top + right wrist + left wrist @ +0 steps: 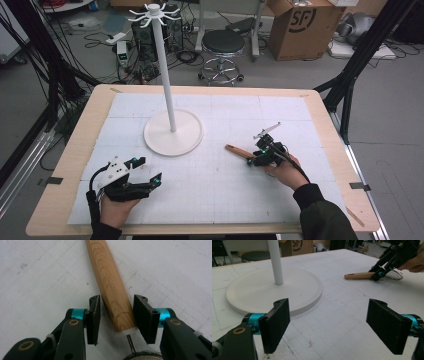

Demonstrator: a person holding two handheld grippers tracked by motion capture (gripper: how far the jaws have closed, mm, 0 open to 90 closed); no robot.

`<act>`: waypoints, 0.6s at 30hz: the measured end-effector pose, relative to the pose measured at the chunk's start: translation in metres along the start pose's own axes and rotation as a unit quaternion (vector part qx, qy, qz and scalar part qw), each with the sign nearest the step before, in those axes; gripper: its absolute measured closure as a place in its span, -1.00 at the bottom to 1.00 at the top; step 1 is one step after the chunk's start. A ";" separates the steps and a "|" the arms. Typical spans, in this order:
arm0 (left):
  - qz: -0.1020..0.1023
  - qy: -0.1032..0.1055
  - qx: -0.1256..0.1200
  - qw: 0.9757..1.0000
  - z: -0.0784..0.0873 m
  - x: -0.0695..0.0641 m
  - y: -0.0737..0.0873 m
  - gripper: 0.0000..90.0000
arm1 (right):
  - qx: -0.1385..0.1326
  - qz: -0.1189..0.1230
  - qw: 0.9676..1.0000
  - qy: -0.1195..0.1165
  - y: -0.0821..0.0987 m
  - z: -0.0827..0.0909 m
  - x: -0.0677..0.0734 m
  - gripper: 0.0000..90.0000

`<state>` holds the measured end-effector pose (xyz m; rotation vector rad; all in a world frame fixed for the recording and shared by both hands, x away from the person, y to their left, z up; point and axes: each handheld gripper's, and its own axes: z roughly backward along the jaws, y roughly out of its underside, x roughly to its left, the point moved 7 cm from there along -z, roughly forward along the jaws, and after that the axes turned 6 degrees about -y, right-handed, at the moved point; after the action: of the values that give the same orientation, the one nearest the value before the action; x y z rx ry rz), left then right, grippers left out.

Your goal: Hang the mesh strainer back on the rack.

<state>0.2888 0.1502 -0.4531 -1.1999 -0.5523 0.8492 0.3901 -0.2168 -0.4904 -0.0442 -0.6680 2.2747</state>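
At the lower left of the high view the left tongs (148,170) rest on the desk (75,150), spread wide with nothing between them. Parked there, they leave the middle of the white mat free for the other hand, and their own camera looks across at the work. Just up and right of them, left of centre, stands the white stand (172,132): a round flat base with a tall thin pole ending in a ring of hooks at the top of the frame, probably where the utensil is meant to hang.

Right of centre lies the wooden-handled utensil (236,149), flat on the mat, its handle pointing toward the upper left. The right tongs (251,161) straddle the near end of that handle, low and in line with it, likely so the grip lands close to the metal neck. In the right gripper view the right tongs (117,317) are half closed around the handle (113,287) with slim gaps showing on both sides, so it is not yet pinched.

The handle is pale, grained wood, rounded and tapering, stamped with lettering along its length, capped by a whitish collar and thin metal shank. In the left gripper view a wire ring shows behind the tongs, perhaps a strainer's rim.
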 end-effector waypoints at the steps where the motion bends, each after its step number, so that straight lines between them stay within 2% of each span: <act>1: 0.000 0.001 -0.001 1.000 0.000 0.000 0.000 -0.56 | 0.003 0.007 1.000 0.005 -0.001 0.000 0.000 0.30; 5: -0.001 0.001 0.000 1.000 0.001 0.000 0.000 -0.56 | 0.012 0.010 1.000 0.009 -0.001 0.000 0.001 0.33; 12: -0.002 -0.001 0.002 1.000 0.001 0.000 0.001 -0.56 | 0.036 0.021 0.999 0.011 -0.004 0.000 0.000 0.53; 18: -0.001 0.000 0.000 1.000 0.002 0.000 0.000 -0.56 | 0.048 0.037 0.998 0.018 -0.006 0.000 0.002 0.55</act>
<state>0.2872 0.1519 -0.4526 -1.1991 -0.5531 0.8485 0.3932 -0.2119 -0.4873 -0.0655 -0.5463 2.3688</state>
